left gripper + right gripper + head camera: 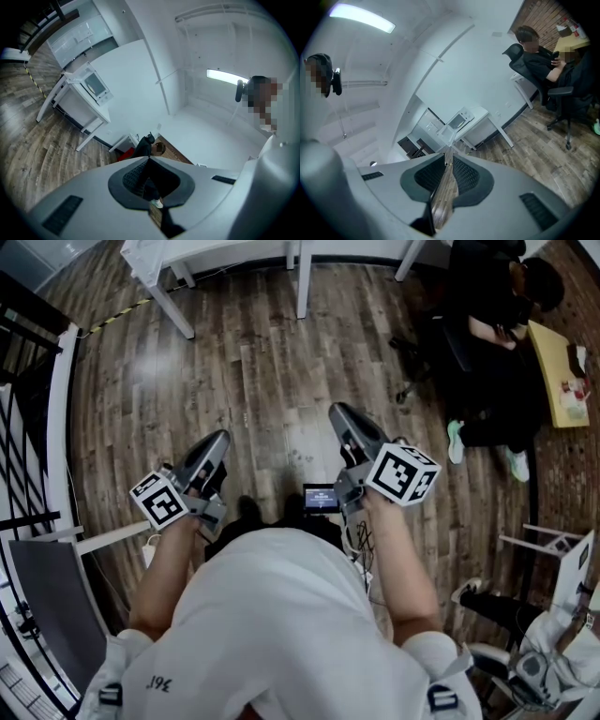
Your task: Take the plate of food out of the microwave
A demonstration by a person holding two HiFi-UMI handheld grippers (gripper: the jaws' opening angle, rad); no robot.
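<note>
- Left gripper (149, 158): jaws clenched, pads meeting at the tips, nothing between them. In the head view it is held low at the left, in front of the person's body.
- Right gripper (448, 155): jaws released, standing a narrow gap apart. Only floor shows through the gap, so it is empty. In the head view it is at the right, level with the left gripper and well apart from it.
- Small screen (321, 497): lit, at the person's waist, between the two grippers.
- Wood floor (253, 362): spans the whole area from the grippers to the far furniture.
- Microwave (458, 120): stands on a white table (485, 117) at the far wall, well apart from both grippers. Its door appears swung open.
- Plate of food: too small to make out at this range.
- Seated person (539, 58): in an office chair (562, 101) to the right, beside a yellow table (553, 371), off the line between the grippers and the microwave.
- White railing (64, 418): runs along the left edge of the floor.
</note>
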